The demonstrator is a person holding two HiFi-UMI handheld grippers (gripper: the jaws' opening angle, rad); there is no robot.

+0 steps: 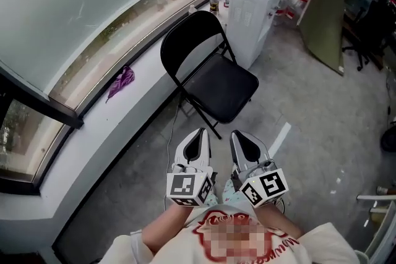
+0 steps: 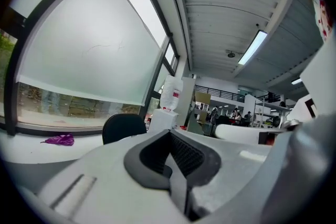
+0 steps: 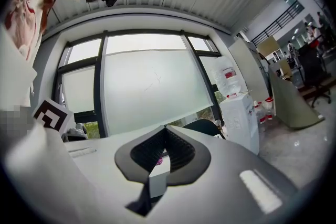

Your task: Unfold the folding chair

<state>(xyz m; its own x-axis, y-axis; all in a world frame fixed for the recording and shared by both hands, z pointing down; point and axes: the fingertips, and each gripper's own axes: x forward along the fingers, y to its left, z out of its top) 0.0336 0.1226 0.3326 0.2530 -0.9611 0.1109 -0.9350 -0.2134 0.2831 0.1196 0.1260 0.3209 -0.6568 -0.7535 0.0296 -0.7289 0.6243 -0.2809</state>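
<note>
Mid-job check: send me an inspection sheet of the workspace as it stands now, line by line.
Surface: grey concrete floor, with a white strip on it near the chair.
Job's things: black folding chair stands opened, seat down, beside the window ledge.
Clutter: purple cloth lies on the ledge.
Grippers: left gripper and right gripper are both shut and empty, held close to the person and short of the chair.
Cables: what looks like a thin cord runs on the floor by the chair's legs.
Surroundings: white water dispenser is behind the chair. A board leans to the right.
</note>
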